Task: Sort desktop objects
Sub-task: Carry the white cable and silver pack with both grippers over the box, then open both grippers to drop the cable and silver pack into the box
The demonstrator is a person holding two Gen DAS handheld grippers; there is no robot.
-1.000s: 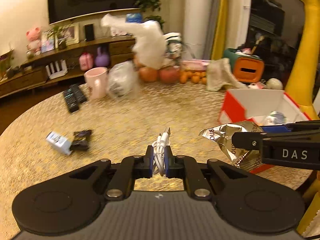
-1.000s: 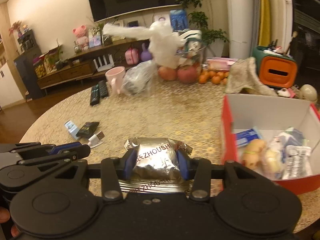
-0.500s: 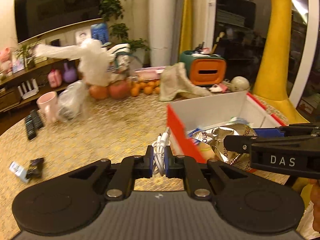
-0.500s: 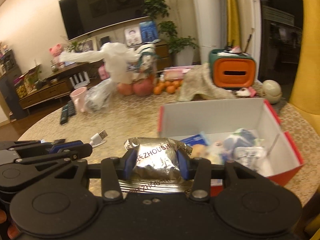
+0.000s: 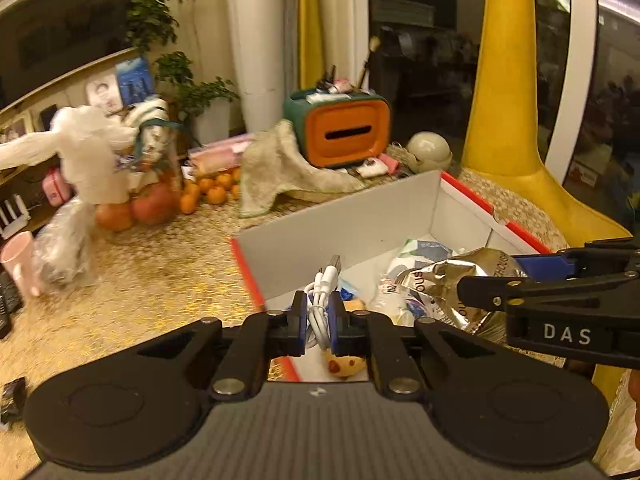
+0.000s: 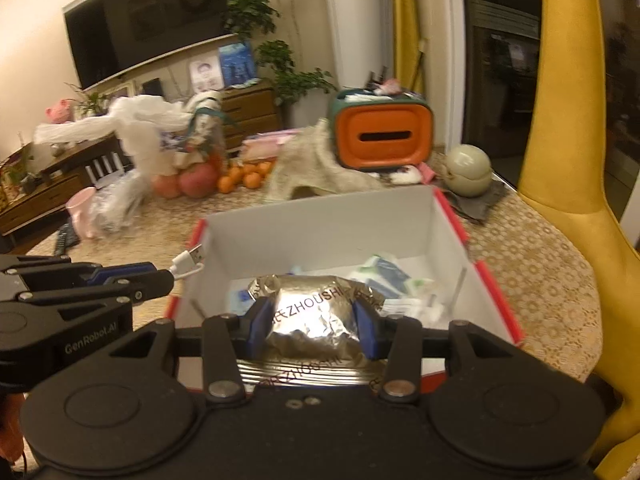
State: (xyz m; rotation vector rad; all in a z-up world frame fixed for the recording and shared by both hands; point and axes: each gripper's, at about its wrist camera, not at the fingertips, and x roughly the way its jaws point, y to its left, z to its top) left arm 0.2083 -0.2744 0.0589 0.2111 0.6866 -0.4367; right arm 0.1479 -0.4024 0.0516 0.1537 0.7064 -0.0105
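Both my grippers are loaded: right gripper (image 6: pixel 314 326) clamps the foil pack (image 6: pixel 316 320) right over the box (image 6: pixel 320 226), left gripper (image 5: pixel 319 320) pinches the cable (image 5: pixel 322 300) at the box's left edge, plug pointing forward.

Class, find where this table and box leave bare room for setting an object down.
Bare tablecloth lies right of the red box, toward the yellow giraffe. More lies left of the box, before the pink mug. The back row around the oranges is crowded, as is the box floor.
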